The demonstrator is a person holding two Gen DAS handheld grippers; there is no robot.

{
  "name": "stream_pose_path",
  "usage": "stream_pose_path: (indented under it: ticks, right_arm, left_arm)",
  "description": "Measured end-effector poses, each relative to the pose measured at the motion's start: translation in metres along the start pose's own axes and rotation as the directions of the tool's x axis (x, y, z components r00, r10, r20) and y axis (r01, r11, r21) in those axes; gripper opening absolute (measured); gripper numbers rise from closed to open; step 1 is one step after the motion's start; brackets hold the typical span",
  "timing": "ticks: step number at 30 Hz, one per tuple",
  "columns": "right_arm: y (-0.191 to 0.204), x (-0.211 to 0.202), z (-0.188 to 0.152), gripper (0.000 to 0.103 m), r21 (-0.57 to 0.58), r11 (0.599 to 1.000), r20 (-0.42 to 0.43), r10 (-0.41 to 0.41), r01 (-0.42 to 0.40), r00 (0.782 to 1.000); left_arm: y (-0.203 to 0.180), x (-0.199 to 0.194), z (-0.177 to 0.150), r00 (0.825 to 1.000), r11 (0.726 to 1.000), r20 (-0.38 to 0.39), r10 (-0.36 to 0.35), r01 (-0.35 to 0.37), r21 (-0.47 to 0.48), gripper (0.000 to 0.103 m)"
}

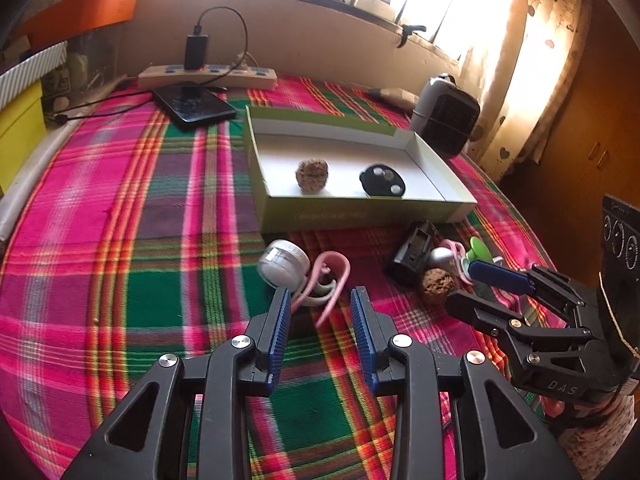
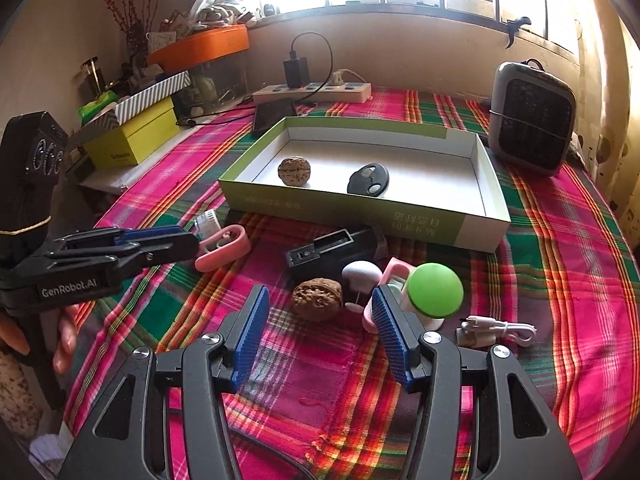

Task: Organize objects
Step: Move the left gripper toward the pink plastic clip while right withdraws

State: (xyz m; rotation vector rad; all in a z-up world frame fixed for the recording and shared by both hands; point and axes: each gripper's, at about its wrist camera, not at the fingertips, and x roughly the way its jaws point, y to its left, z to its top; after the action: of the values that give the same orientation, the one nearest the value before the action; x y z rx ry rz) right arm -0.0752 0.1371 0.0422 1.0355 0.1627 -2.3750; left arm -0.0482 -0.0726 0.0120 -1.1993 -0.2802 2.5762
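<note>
My left gripper (image 1: 320, 294) is open just above the plaid cloth, and the near end of a pink clip (image 1: 330, 274) lies between its fingertips without being pressed. A white round jar (image 1: 282, 266) sits beside the clip. My right gripper (image 2: 320, 294) is open, with a walnut (image 2: 316, 298) on the cloth just ahead between its fingers. The green-walled box (image 2: 352, 210) behind holds another walnut (image 2: 295, 170) and a black key fob (image 2: 368, 179). In the right wrist view my left gripper (image 2: 194, 246) reaches the pink clip (image 2: 224, 250) from the left.
A black charger cradle (image 2: 332, 256), a white mushroom toy (image 2: 362, 276), a green mushroom toy (image 2: 434, 290) and a white cable (image 2: 496, 330) crowd the cloth near the walnut. A small heater (image 2: 532, 116), a power strip (image 2: 312, 92), a phone (image 1: 194, 106) and a yellow box (image 2: 132, 140) line the back.
</note>
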Motion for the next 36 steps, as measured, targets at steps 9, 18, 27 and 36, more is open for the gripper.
stream_pose_path:
  ticks: [9, 18, 27, 36]
  right_arm:
    - [0.001, 0.000, 0.000, 0.054, -0.005, 1.000, -0.002, 0.007, -0.007, 1.000]
    - [0.004, -0.002, -0.001, 0.054, -0.013, 1.000, 0.002, 0.008, -0.007, 1.000]
    - [0.003, -0.004, 0.000, 0.054, -0.007, 1.000, 0.013, 0.010, -0.010, 1.000]
    - [0.004, -0.003, -0.001, 0.054, -0.009, 1.000, 0.013, 0.020, -0.020, 1.000]
  left_arm:
    - [-0.017, 0.007, -0.005, 0.999, 0.999, -0.032, -0.017, 0.018, 0.043, 0.029]
    - [-0.021, 0.017, 0.007, 0.998, 0.998, -0.018, 0.056, -0.055, 0.042, 0.029]
    - [-0.025, 0.028, 0.017, 0.992, 0.989, -0.007, 0.124, -0.123, 0.080, 0.029]
    - [-0.024, 0.038, 0.022, 0.992, 0.991, -0.024, 0.120, -0.118, 0.068, 0.029]
